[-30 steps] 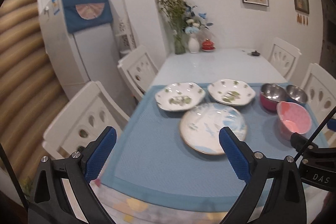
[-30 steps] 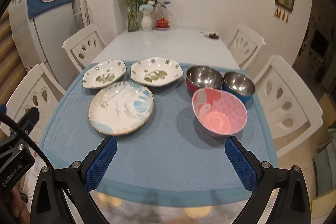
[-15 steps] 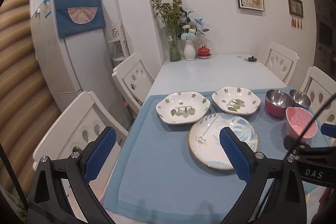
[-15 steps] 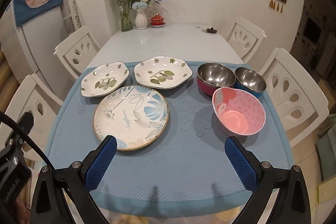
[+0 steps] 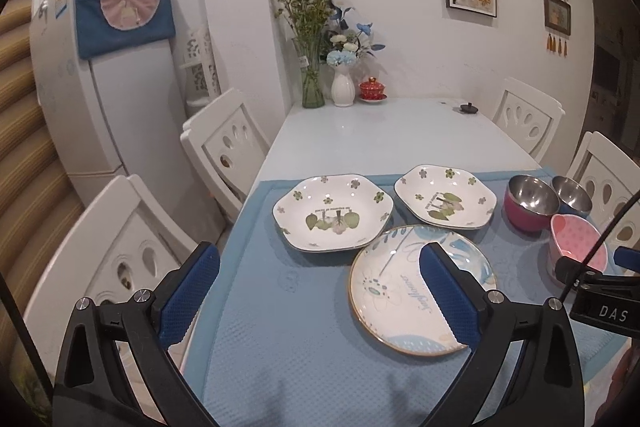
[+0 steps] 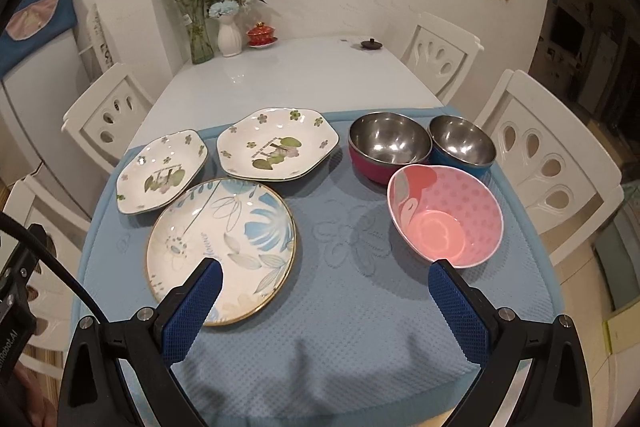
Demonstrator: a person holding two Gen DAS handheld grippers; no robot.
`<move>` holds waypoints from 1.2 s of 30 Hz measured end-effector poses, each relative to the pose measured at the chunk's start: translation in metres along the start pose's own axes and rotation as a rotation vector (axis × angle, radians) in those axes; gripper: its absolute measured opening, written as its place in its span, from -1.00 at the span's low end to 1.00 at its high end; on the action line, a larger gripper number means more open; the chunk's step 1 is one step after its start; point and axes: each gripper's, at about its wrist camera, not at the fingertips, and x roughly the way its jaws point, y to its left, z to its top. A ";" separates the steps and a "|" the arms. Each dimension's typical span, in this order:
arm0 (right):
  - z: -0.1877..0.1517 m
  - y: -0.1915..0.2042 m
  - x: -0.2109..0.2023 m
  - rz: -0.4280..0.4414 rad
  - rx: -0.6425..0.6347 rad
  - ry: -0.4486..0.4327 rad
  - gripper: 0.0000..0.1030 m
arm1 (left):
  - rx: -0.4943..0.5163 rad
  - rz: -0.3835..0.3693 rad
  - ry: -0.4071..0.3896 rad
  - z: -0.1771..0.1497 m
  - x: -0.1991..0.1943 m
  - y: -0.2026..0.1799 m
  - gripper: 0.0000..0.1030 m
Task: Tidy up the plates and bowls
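Progress: nothing stacked yet; all six pieces lie apart on the blue mat (image 6: 340,307).
Plates, left: two floral hexagonal plates (image 6: 162,173) (image 6: 276,147), round blue-leaf plate (image 6: 222,247) nearer.
Bowls, right: two steel bowls (image 6: 388,143) (image 6: 462,145), pink bowl (image 6: 446,221) nearer.
Left gripper (image 5: 320,281): jaws spread, empty.
Right gripper (image 6: 320,287): jaws spread, empty.

Warm, even indoor light fills both views. Glare sits on the glossy white bench (image 6: 288,75) and in the steel bowls (image 6: 388,139). Soft shadows fall on the blue mat (image 6: 340,307). Fisheye bending curves the edges, with dark vignette corners; focus stays sharp.
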 end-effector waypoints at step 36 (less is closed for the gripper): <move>0.015 0.021 0.017 -0.008 -0.018 0.073 0.98 | -0.060 -0.033 0.085 0.004 0.034 0.015 0.95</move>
